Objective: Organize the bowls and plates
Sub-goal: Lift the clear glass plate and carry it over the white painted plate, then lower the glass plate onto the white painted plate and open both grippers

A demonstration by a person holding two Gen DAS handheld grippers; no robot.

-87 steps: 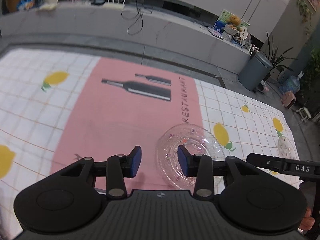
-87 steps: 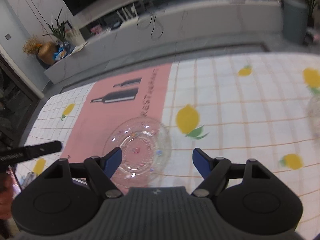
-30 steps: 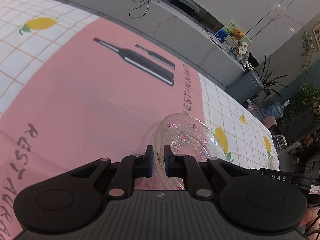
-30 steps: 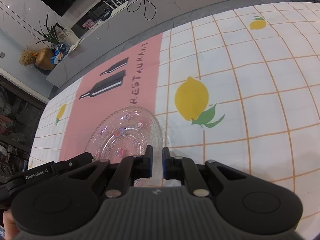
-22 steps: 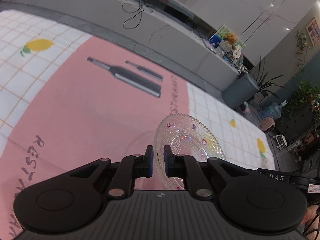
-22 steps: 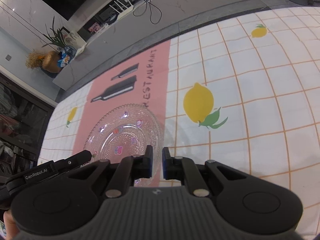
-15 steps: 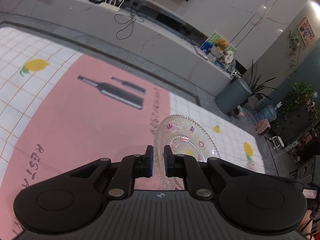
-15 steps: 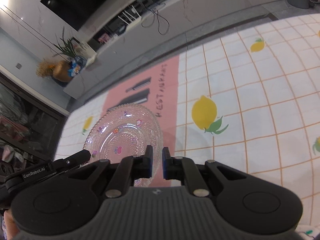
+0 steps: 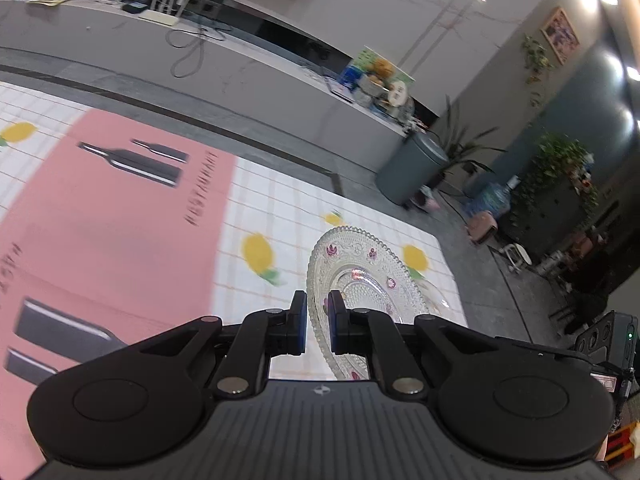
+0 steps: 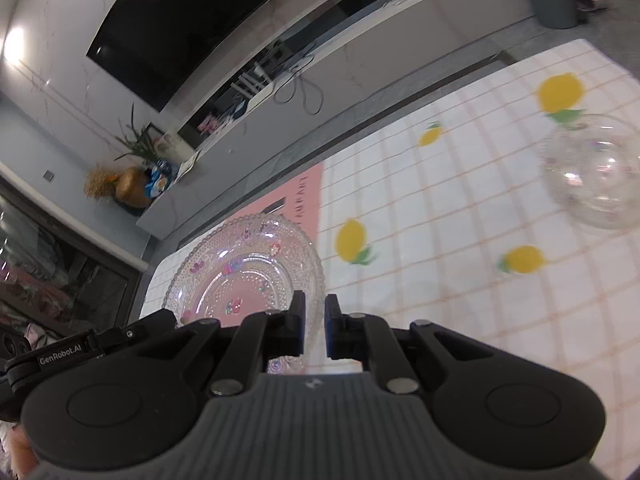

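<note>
Glass plate lifted above lemon tablecloth, rim clenched by left gripper and right gripper; glass bowl right edge of right view.

The glass bowl and lemon tablecloth are motion-blurred; the bowl's right side is cut off.

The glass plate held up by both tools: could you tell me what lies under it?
Under the glass plate, through the clear glass, the tablecloth shows its pink panel and lemon checks. The tools cover its near rim.
</note>
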